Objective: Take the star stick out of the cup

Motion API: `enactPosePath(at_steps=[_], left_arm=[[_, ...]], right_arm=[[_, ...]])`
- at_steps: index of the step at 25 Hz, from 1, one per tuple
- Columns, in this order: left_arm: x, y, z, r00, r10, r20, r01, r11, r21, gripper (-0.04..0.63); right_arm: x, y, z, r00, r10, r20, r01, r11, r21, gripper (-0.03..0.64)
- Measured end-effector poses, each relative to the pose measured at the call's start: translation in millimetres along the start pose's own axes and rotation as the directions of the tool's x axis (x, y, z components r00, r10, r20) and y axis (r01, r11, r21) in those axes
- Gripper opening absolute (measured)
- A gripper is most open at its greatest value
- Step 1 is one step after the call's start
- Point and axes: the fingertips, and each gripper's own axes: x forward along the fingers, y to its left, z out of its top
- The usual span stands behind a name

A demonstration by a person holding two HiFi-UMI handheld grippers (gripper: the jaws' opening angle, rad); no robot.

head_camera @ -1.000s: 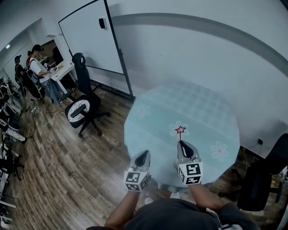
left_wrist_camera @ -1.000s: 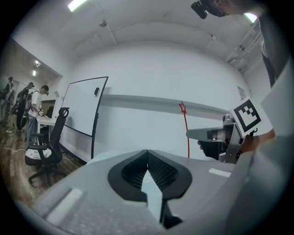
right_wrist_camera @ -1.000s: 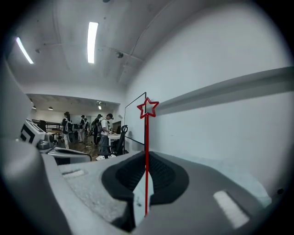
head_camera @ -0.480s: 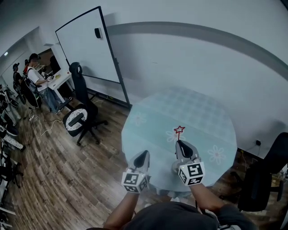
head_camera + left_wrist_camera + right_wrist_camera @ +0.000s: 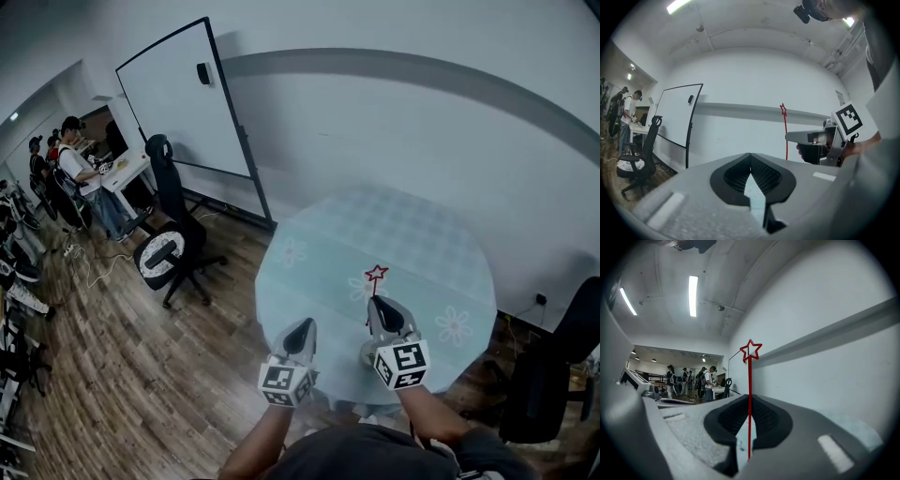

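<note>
The star stick [image 5: 376, 275] is a thin red rod topped with a red outline star. It stands upright over the round, pale blue table [image 5: 422, 234]. My right gripper [image 5: 376, 302] is shut on the rod's lower part. In the right gripper view the rod [image 5: 750, 394] runs up between the closed jaws to the star [image 5: 751, 350]. My left gripper [image 5: 304, 323] hovers at the table's near edge, to the left, shut on nothing [image 5: 750, 157]. From there the stick [image 5: 785, 136] and right gripper [image 5: 820, 140] show to the right. No cup shows clearly in any view.
A whiteboard [image 5: 183, 98] on a stand and a black office chair [image 5: 169, 239] are left of the table on the wood floor. Several people stand at a desk [image 5: 117, 169] far left. A dark chair [image 5: 553, 375] is at the right. A white wall lies behind the table.
The right gripper keeps its hold on the star stick over the table, with little movement. The head view has shifted slightly. The left gripper stays shut beside it.
</note>
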Motion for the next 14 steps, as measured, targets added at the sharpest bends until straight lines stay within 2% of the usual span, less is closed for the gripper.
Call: enactPosePath(at_steps=[14], left_arm=[[10,-14,-3,1.0,-0.018,-0.002,0.018,0.999,0.032,0.005]], right_arm=[[-3,-11,-19,1.0,0.004,-0.028,-0.003,1.0,0.024,0.02]])
